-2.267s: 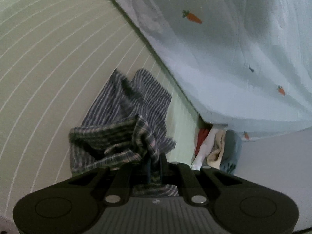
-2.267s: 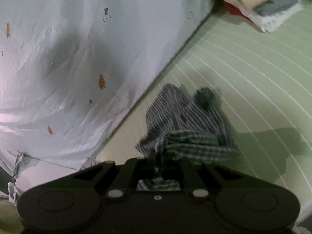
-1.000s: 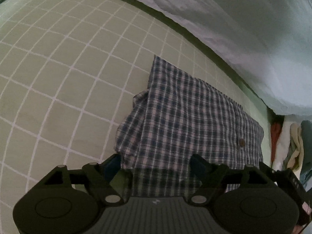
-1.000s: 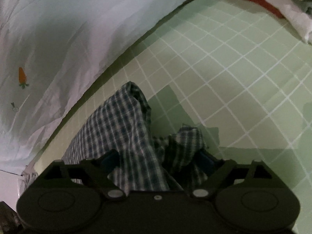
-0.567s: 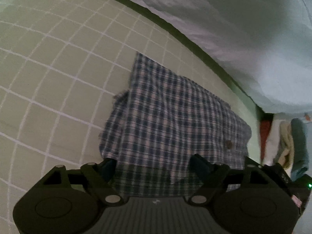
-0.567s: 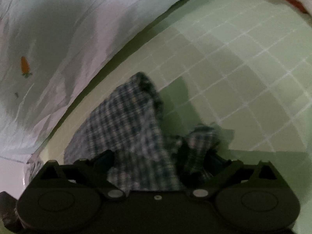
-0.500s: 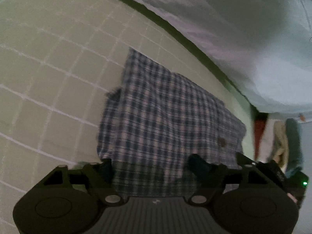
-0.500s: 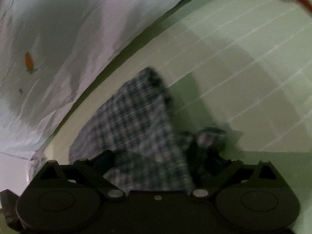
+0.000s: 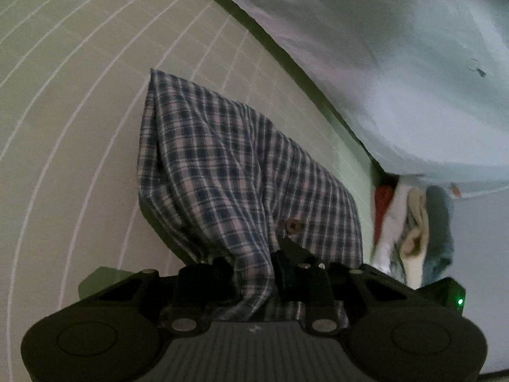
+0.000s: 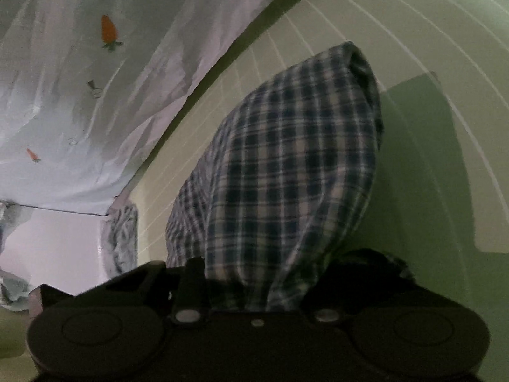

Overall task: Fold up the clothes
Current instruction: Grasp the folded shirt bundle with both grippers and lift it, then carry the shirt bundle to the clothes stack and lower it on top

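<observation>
A blue and white plaid garment [image 9: 222, 172] with a brown button lies on the pale green gridded mat [image 9: 79, 111]. My left gripper [image 9: 254, 273] is shut on its near edge, and the cloth rises into the jaws. In the right wrist view the same plaid garment [image 10: 286, 172] drapes up from the mat [image 10: 445, 47] into my right gripper [image 10: 257, 286], which is shut on its other near corner. The fingertips of both are buried in fabric.
A pale blue sheet with carrot prints [image 9: 397, 63] hangs along the far edge of the mat and also shows in the right wrist view [image 10: 79, 79]. A stack of folded clothes [image 9: 410, 222] stands at the right. A crumpled grey cloth [image 10: 122, 238] lies at the mat's left edge.
Both grippers were open over the flat plaid garment; now both have shut on its near edge and lifted it, so the cloth drapes up off the mat.
</observation>
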Available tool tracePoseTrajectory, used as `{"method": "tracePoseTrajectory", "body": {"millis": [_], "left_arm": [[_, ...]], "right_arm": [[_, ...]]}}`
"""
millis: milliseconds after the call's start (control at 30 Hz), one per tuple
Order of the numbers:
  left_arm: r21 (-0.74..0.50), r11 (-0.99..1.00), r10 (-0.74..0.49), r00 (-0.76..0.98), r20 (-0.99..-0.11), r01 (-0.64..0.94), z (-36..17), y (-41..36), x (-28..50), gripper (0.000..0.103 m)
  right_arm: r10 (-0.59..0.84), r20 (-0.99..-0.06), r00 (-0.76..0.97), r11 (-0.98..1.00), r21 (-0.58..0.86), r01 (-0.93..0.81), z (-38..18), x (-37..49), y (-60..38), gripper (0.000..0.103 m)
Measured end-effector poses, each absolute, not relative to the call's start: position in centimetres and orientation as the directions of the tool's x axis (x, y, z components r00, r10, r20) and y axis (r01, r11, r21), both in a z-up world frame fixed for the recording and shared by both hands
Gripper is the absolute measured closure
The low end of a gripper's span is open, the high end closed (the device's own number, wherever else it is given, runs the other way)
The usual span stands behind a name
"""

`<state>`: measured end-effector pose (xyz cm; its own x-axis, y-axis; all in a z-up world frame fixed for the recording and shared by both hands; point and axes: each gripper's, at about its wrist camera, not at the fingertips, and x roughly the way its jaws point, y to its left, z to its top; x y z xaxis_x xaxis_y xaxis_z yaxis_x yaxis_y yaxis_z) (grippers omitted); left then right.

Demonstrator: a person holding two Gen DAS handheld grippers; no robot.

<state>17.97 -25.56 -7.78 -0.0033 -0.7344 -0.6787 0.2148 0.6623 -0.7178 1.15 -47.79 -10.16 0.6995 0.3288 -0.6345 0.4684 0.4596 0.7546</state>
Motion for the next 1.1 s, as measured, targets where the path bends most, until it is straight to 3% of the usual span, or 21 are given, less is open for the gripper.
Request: {"method": "tracePoseTrajectory", "body": {"millis": [300, 567, 900, 1100], "left_arm": [[-0.750, 0.585, -0.779, -0.044, -0.625, 0.310, -4.4, -23.6, 12.5, 0.073], [-0.804, 0.468, -0.817, -0.167, -0.552, 0.368, -2.8, -27.3, 8.8, 0.073], [-0.798, 0.326, -0.868, -0.175, -0.466, 0.507, 3.0, -41.0, 3.3, 0.073], [-0.786, 0.189, -0.940, -0.123, -0.319, 0.589, 9.0, -53.1, 0.1, 0.074]], "right_arm": [[0.239, -0.586, 0.774, 0.402, 0.785, 0.470, -6.3, -7.4, -44.8, 0.075], [0.093, -0.596, 0.797, 0.427, 0.747, 0.509, -2.0, -13.7, -45.9, 0.075], [-0.025, -0.528, 0.849, 0.540, 0.707, 0.456, 4.0, -19.6, -57.1, 0.075], [-0.079, -0.437, 0.896, 0.684, 0.630, 0.368, 11.6, -21.8, -69.5, 0.075]]}}
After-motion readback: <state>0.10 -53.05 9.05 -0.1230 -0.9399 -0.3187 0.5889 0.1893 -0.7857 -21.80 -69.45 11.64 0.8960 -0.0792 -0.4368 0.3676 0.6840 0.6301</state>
